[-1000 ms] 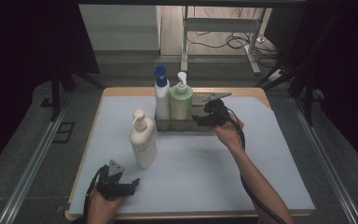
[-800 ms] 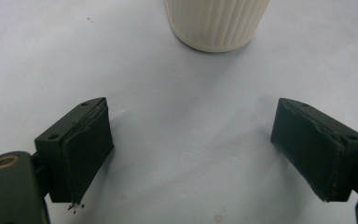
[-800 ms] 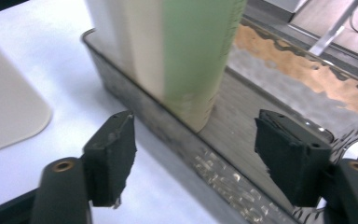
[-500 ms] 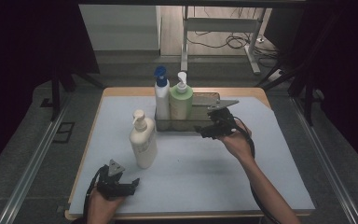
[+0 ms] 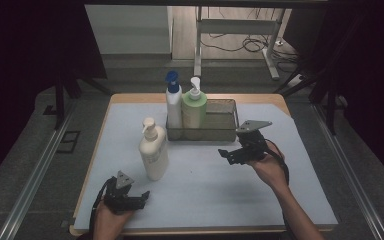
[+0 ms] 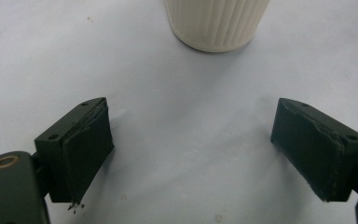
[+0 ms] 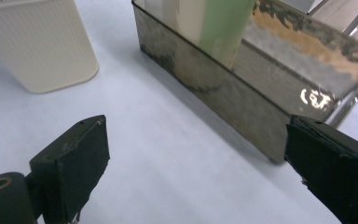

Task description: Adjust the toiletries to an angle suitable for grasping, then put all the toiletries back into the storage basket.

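Note:
A cream pump bottle [image 5: 153, 152] stands on the white table cover left of centre. Behind it a metal mesh basket [image 5: 222, 131] holds a white bottle with a blue pump [image 5: 173, 102] and a green bottle [image 5: 194, 111]. My right gripper [image 5: 227, 155] hovers just in front of the basket's right half. Its jaws have just been opening and now stand open with nothing between them. In the right gripper view the basket [image 7: 242, 102], the green bottle [image 7: 226, 23] and the cream bottle [image 7: 37, 46] lie ahead. My left gripper [image 5: 142, 196] rests open near the front left, and the cream bottle's base [image 6: 216, 23] lies beyond its jaws.
The table's wooden rim [image 5: 195, 97] frames the white cover. The right half of the basket holds nothing. A metal desk frame [image 5: 235, 30] and cables sit on the floor beyond the table. Rails run along both sides.
My right gripper has drawn back from the basket toward the near edge, and its jaws have spread wider. The left gripper has stayed put.

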